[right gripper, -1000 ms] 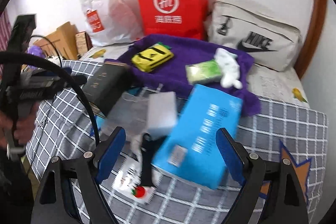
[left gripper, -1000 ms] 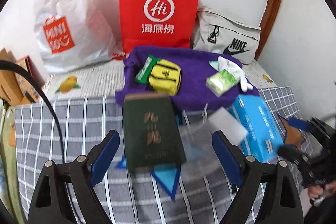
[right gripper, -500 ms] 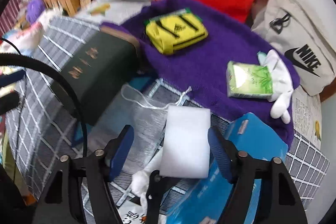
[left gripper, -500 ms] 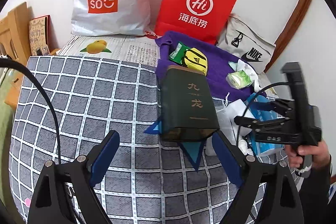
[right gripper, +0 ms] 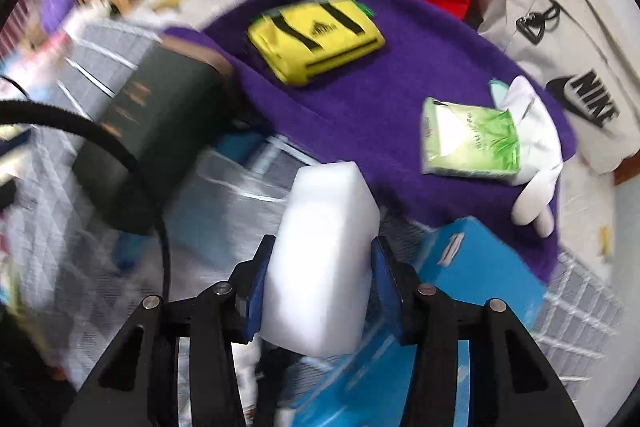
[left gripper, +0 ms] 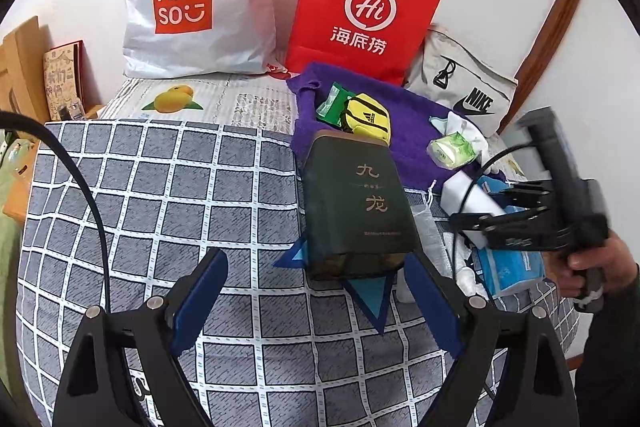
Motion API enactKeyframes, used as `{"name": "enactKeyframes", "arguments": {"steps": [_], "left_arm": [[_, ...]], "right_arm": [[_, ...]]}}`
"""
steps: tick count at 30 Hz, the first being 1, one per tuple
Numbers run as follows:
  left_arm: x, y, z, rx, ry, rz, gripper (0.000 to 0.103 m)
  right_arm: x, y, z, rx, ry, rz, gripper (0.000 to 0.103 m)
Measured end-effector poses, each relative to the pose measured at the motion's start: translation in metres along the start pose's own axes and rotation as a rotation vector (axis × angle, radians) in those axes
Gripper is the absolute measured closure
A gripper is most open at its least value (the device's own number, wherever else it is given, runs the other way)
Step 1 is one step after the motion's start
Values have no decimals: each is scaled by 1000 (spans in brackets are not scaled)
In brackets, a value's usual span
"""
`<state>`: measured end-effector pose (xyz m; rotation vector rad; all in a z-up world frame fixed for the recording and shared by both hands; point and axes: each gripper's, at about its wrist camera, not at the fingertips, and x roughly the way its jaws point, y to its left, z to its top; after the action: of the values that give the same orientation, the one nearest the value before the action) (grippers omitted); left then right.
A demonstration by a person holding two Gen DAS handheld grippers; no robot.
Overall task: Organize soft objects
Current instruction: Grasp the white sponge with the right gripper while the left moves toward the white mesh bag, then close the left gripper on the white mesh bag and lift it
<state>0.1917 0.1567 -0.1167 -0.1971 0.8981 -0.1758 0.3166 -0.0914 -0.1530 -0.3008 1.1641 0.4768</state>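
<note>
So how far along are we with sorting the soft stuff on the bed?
Early. Already on the purple towel: the yellow pouch, the green tissue pack and a white glove. In hand: the right claw is closing on the white sponge block, which sits between its pads. The left claw is open and empty near the dark green box. Left: placing the sponge; the blue pack is untouched.
</note>
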Motion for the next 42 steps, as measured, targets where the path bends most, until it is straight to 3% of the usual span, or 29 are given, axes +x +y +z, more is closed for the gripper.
{"name": "enactKeyframes", "arguments": {"steps": [3, 7, 15, 19, 23, 29, 33, 37, 42], "left_arm": [[4, -2, -2, 10, 15, 2, 14], [7, -8, -6, 31, 35, 1, 14], [24, -45, -21, 114, 112, -41, 14], [39, -61, -27, 105, 129, -35, 15], [57, -74, -35, 140, 149, 9, 29], [77, -82, -41, 159, 152, 48, 32], [84, -85, -43, 163, 148, 51, 40], [86, -90, -43, 204, 132, 57, 53], [88, -96, -43, 231, 125, 44, 78]], "right_arm": [[-12, 3, -6, 11, -21, 21, 56], [-30, 6, -25, 41, -73, 124, 56], [-72, -7, -68, 163, -196, 121, 55], [-89, -19, -98, 186, -245, 63, 54], [-96, -37, -126, 231, -277, 50, 54], [-86, -67, -160, 323, -276, 24, 54], [-82, -82, -178, 358, -281, -21, 54], [-72, -101, -195, 423, -277, -25, 54], [-50, -113, -207, 478, -249, -14, 54]]}}
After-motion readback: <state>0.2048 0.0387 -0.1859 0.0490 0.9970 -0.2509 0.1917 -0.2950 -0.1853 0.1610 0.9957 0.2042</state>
